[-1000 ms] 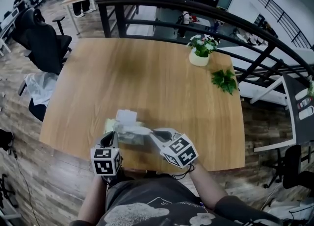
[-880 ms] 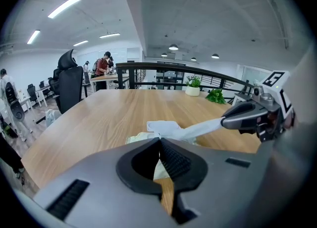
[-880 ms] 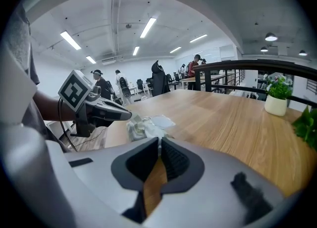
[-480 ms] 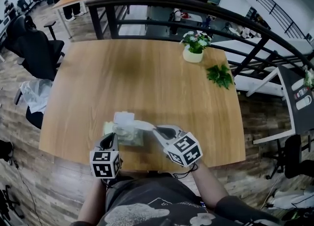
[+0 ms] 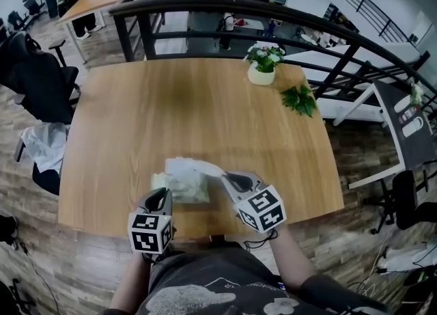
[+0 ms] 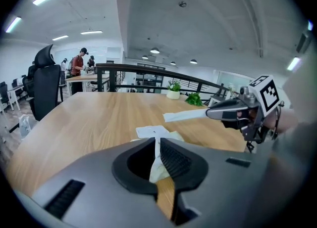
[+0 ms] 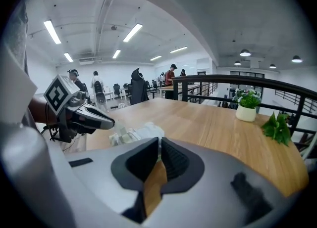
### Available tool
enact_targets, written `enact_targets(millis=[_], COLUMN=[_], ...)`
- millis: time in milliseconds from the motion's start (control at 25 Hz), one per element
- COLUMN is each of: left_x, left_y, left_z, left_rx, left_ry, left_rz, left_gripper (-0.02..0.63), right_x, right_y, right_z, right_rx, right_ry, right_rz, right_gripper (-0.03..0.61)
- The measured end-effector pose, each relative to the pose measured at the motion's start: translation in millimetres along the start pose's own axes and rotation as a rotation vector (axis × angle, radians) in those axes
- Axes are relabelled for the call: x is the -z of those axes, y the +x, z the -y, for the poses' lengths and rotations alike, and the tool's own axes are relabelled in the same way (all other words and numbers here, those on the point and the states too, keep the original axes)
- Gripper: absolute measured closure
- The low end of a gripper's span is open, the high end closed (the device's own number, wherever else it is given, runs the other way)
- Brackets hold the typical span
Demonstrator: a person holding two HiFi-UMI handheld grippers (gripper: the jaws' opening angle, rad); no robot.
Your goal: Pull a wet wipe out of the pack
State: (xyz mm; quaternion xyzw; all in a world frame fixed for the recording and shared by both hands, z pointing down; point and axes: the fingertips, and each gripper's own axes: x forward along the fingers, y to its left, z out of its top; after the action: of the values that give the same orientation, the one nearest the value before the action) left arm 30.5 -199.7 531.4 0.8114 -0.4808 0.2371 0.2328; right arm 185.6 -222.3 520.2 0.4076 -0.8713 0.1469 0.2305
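Note:
The pale green wet wipe pack (image 5: 183, 187) lies near the table's front edge, its white lid flap (image 5: 179, 165) raised. My left gripper (image 5: 163, 196) is shut on the pack's near edge; pale film shows between its jaws (image 6: 158, 148). To the right, my right gripper (image 5: 224, 177) is shut on a white wet wipe (image 5: 207, 169). In the left gripper view the wipe (image 6: 184, 115) stretches as a strip from the right gripper (image 6: 211, 114) toward the pack (image 6: 159, 134). The right gripper view shows its own shut jaws (image 7: 159, 149), the pack (image 7: 134, 134) and the left gripper (image 7: 110, 121).
A white pot of flowers (image 5: 261, 69) and a green sprig (image 5: 298, 99) sit at the table's far right. A black railing (image 5: 205, 7) runs behind the wooden table (image 5: 191, 108). A dark office chair (image 5: 34, 67) stands at the left. People work at distant desks.
My right gripper has lifted a little and drawn the wipe further out of the pack. The left gripper stays on the pack.

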Motion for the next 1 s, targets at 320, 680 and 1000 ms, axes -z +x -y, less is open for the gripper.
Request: enact_targets(millis=[320, 680, 1000], left_x=[-3, -24, -38], left_y=[-22, -54, -78], left_z=[1, -22, -41], left_rx=[0.116, 0.155, 0.182], left_ry=[0.035, 0.028, 0.062], left_rz=[0.032, 0.107, 0.172], left_gripper=[0.456, 0.443, 0.445], right_x=[-10, -30, -46], right_y=[-7, -23, -44], right_z=[-21, -34, -45], right_rx=[0.117, 0.244, 0.362], right_ry=[0.066, 0.118, 0.154], right_rz=[0.045, 0.104, 0.182], right_gripper=[0.543, 0.543, 0.543])
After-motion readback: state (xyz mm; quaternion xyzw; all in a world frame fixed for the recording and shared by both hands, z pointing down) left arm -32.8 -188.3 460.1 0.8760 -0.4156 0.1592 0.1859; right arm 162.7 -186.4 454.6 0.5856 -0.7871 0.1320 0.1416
